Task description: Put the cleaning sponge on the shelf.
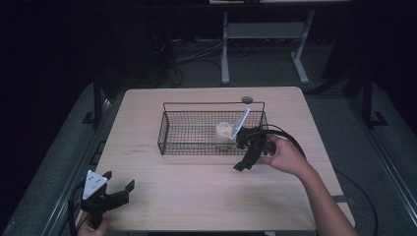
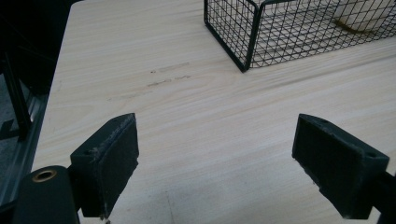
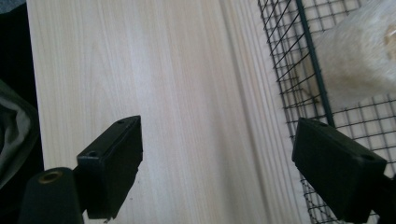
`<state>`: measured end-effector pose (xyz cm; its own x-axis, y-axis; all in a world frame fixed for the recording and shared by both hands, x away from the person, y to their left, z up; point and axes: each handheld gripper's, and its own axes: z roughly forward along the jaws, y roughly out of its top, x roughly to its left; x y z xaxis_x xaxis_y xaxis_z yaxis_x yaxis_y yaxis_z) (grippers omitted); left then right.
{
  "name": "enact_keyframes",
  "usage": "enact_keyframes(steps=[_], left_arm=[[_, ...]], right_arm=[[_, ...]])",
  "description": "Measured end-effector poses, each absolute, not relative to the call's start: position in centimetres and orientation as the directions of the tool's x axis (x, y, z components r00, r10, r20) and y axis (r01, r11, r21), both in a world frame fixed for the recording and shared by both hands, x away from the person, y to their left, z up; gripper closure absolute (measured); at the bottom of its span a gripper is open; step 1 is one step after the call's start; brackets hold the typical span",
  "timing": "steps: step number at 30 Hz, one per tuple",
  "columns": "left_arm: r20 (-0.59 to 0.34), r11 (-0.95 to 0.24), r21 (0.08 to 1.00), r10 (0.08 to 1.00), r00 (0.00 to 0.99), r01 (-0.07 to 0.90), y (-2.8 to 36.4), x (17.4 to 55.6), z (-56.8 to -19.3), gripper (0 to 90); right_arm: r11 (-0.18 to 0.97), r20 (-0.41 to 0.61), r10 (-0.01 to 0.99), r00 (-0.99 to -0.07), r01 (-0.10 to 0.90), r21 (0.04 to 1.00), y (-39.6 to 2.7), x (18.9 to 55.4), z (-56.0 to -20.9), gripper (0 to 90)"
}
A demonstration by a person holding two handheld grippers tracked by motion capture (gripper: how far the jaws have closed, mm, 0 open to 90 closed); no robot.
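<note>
Item: pale roll [image 1: 223, 133], standing inside the wire basket [image 1: 169, 129] near its right end. Looks light, soft, crushable; you should grip its sides gently. Right gripper [image 1: 248, 156] just outside the basket, jaws apart, empty. Left gripper [image 1: 117, 186] near the table [image 1: 196, 191] corner, jaws apart.

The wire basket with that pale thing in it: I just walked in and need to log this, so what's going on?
A person works at a wooden table with two handheld grippers. The right gripper hangs open beside the wire basket, at its near right corner. A pale cylindrical object sits inside the basket. The left gripper waits open over the table's near left corner, gripping nothing.
</note>
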<state>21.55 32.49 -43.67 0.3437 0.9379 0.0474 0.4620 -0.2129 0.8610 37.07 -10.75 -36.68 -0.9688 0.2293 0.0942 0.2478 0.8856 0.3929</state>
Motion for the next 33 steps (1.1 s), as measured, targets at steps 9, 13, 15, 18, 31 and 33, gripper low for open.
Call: enact_keyframes(steps=[9, 13, 15, 18, 31, 33], left_arm=[[0.039, -0.204, 0.864, 0.939, 0.343, 0.461, 32.5, 21.5, -43.7, 13.8], [0.043, -0.209, 0.862, 0.938, 0.345, 0.462, 32.5, 21.5, -43.7, 13.8], [0.043, -0.211, 0.862, 0.936, 0.349, 0.460, 32.5, 21.6, -43.7, 13.8], [0.046, -0.217, 0.861, 0.934, 0.354, 0.459, 32.4, 21.5, -43.7, 13.8], [0.048, -0.219, 0.859, 0.935, 0.352, 0.463, 32.4, 21.5, -43.8, 13.8], [0.048, -0.220, 0.858, 0.934, 0.353, 0.464, 32.4, 21.5, -43.8, 13.8]], right_arm=[[0.878, 0.114, 0.239, -0.964, 0.265, 0.400, -11.5, 36.3, -38.1, 15.7], [0.878, 0.120, 0.237, -0.964, 0.265, 0.399, -11.7, 35.8, -38.6, 15.7], [0.877, 0.113, 0.228, -0.967, 0.255, 0.408, -11.7, 35.4, -38.6, 15.7], [0.876, 0.108, 0.218, -0.970, 0.243, 0.417, -11.7, 34.9, -38.6, 15.7], [0.865, 0.122, 0.235, -0.964, 0.265, 0.425, -13.0, 33.5, -40.2, 15.7], [0.865, 0.120, 0.236, -0.964, 0.264, 0.427, -13.2, 33.4, -40.4, 15.7]])
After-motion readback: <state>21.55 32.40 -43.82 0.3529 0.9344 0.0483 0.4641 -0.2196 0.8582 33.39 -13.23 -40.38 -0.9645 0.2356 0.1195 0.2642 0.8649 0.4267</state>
